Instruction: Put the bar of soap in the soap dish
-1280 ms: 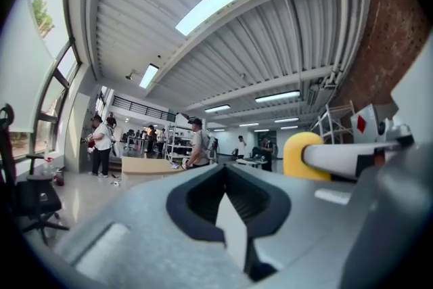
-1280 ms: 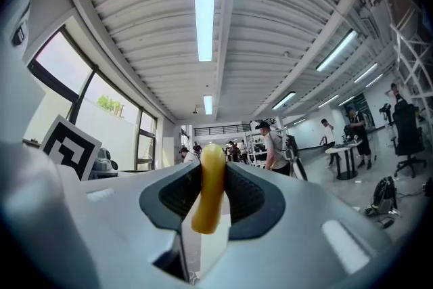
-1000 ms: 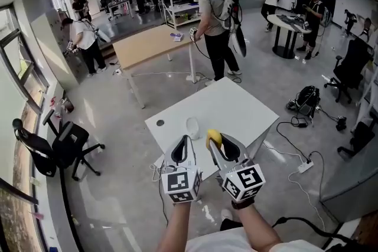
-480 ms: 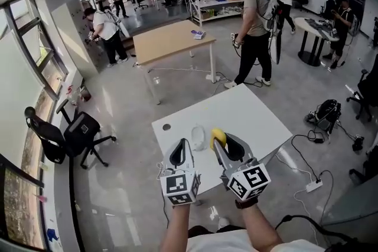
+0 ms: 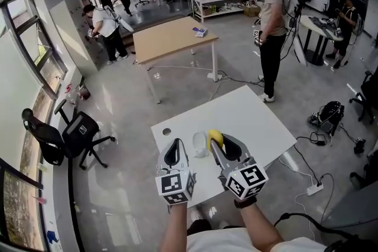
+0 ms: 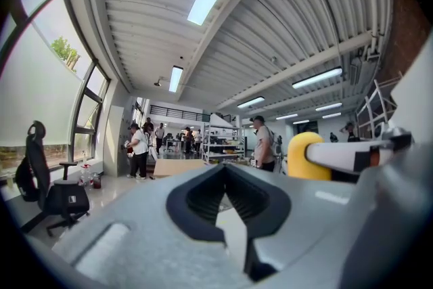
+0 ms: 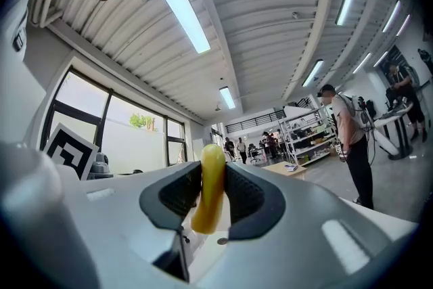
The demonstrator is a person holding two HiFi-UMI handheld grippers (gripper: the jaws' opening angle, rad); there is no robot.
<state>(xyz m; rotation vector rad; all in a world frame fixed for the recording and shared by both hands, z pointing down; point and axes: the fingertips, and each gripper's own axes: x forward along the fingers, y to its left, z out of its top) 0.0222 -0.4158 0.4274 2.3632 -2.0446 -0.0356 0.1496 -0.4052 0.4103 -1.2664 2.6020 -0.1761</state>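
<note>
A yellow bar of soap (image 5: 215,138) stands upright between the jaws of my right gripper (image 5: 218,144), which is shut on it. In the right gripper view the soap (image 7: 210,186) fills the gap between the dark pads (image 7: 247,196). A pale translucent soap dish (image 5: 199,143) lies on the white table (image 5: 254,115), just left of the soap. My left gripper (image 5: 175,151) hovers beside the dish, its jaws closed with nothing between them. From the left gripper view the soap (image 6: 304,156) shows at the right.
A hole (image 5: 166,131) sits near the white table's left corner. A person (image 5: 273,26) stands beyond its far edge. Further back is a wooden table (image 5: 171,38). An office chair (image 5: 77,133) stands at the left, and cables (image 5: 307,189) lie on the floor at the right.
Both grippers have moved forward over the white table, and the soap now sits right beside the dish. The standing person has walked to the right.
</note>
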